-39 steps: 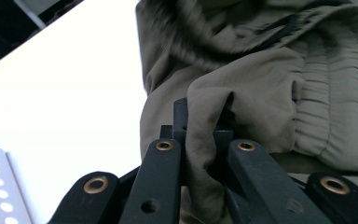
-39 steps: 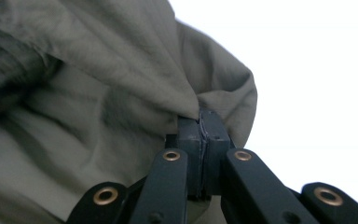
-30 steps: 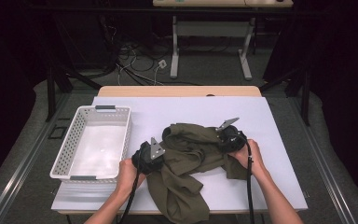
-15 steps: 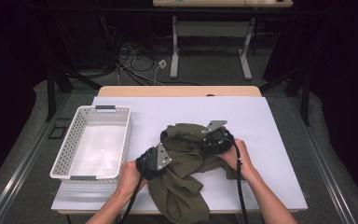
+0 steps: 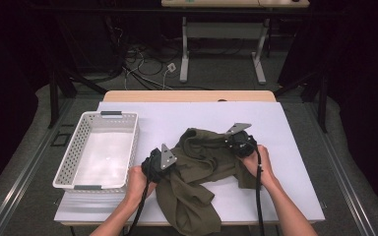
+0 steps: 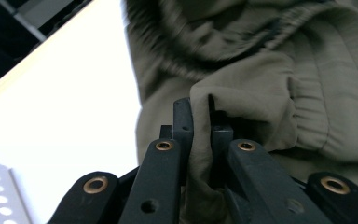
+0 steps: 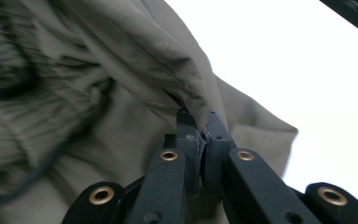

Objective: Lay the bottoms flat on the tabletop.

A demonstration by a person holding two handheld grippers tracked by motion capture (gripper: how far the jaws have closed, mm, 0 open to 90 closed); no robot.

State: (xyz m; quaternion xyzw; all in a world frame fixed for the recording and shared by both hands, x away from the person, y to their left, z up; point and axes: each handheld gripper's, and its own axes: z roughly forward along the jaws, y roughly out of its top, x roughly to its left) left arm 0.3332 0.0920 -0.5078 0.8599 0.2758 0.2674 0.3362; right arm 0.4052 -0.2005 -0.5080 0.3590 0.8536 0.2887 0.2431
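Note:
An olive-green garment (image 5: 197,172) lies crumpled on the white table top (image 5: 187,118), one end hanging toward the front edge. My left gripper (image 5: 158,160) sits at the garment's left side; its jaws have just been closing and now pinch a fold of the cloth (image 6: 205,116). My right gripper (image 5: 237,140) is at the garment's upper right. Its jaws have just been closing too and are shut on a fold of the fabric (image 7: 186,88).
A white perforated basket (image 5: 98,150) stands at the table's left, close to my left hand (image 5: 137,181). Bare white table (image 5: 295,162) lies right of my right hand. Behind the table are desk legs and cables on the floor.
Both grippers have moved inward onto the garment and their jaws have closed on folds of it. The right gripper has shifted left and slightly up; the cloth bunched between them.

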